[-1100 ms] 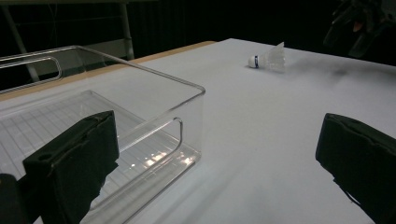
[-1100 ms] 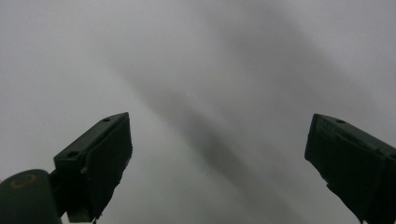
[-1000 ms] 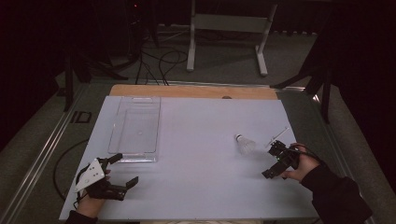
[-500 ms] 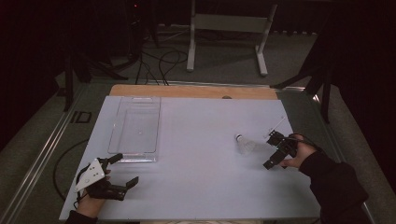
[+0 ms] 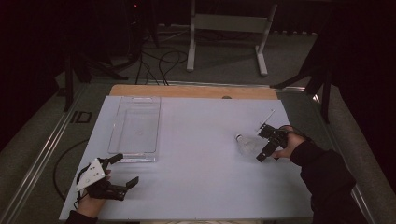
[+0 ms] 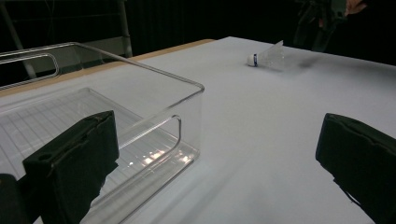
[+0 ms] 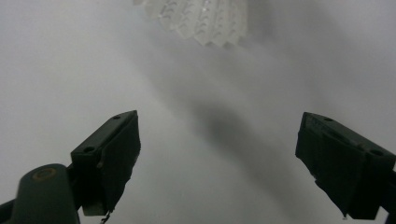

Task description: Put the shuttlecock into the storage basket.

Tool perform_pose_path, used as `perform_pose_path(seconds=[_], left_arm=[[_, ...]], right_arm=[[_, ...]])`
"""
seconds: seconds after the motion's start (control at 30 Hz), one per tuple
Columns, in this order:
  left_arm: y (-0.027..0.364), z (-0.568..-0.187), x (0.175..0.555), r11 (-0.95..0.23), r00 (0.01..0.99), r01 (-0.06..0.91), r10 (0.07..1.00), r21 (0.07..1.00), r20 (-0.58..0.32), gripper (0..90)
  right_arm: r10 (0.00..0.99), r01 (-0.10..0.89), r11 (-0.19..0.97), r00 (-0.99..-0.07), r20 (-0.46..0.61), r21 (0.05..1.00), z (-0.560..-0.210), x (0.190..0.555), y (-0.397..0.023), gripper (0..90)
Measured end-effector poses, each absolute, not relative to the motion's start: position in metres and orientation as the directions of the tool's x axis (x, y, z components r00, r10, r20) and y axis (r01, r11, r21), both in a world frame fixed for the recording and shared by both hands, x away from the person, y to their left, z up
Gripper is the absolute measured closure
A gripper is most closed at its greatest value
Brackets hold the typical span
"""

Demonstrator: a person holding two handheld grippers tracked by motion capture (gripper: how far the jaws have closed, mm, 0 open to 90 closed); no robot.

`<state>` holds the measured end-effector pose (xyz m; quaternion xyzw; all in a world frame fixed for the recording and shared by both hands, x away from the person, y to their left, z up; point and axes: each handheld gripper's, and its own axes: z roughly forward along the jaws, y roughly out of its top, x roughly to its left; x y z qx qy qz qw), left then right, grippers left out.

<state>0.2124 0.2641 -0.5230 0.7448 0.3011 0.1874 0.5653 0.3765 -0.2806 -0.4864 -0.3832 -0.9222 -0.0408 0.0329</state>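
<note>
A: At the near edge of the bench (image 5: 205,186), our left tongs (image 5: 125,170) rest spread wide and empty, one jaw just in front of the clear plastic bin's (image 5: 135,126) near wall.

B: Across from them, our right tongs (image 5: 265,143) are spread just as wide with nothing gripped. In the right gripper view, bare bench lies between the jaws and the feathered skirt of the shuttlecock (image 7: 201,18) sits just ahead of the tips.

A: So the shuttlecock (image 5: 246,143) lies on its side on the bench, cork end pointing away from the right tongs and well apart from the left ones. From the left gripper view we see it far off, beyond the bin's corner (image 6: 198,88).

B: We judge the job barely begun: the approach is under way, the grasp not made. The bin stands empty.

A: What is left, as we read it: close on the skirt, lift, carry it over to the bin beside the left tongs, let go.

B: Farther back, a metal stand (image 5: 229,23) and cables (image 5: 161,58) lie on the floor past the bench.
</note>
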Motion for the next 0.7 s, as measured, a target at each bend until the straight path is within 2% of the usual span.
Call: perform_pose_path(seconds=[0.37, 0.53, 0.6, 0.67, 0.7], left_arm=[[0.263, -0.523, 0.212, -0.184, 0.751, 0.238, 0.657, 0.954, -0.061, 0.1], [0.263, -0.523, 0.212, -0.184, 0.752, 0.238, 0.656, 0.954, -0.061, 0.1], [0.263, -0.523, 0.212, -0.186, 0.752, 0.237, 0.656, 0.954, -0.059, 0.1], [0.263, -0.523, 0.212, -0.186, 0.753, 0.238, 0.655, 0.953, -0.06, 0.1], [0.263, -0.523, 0.212, -0.186, 0.753, 0.238, 0.655, 0.953, -0.06, 0.1]], right_arm=[[0.693, 0.698, 0.715, -0.716, 0.087, 0.048, -0.494, 0.39, -0.264, 19.6], [0.694, 0.698, 0.714, -0.715, 0.08, 0.055, -0.496, 0.398, -0.256, 26.7], [0.694, 0.699, 0.713, -0.715, 0.082, 0.054, -0.497, 0.399, -0.255, 26.8], [0.694, 0.696, 0.715, -0.718, 0.06, 0.064, -0.498, 0.404, -0.252, 34.0], [0.694, 0.696, 0.715, -0.718, 0.06, 0.064, -0.498, 0.404, -0.252, 34.0]])
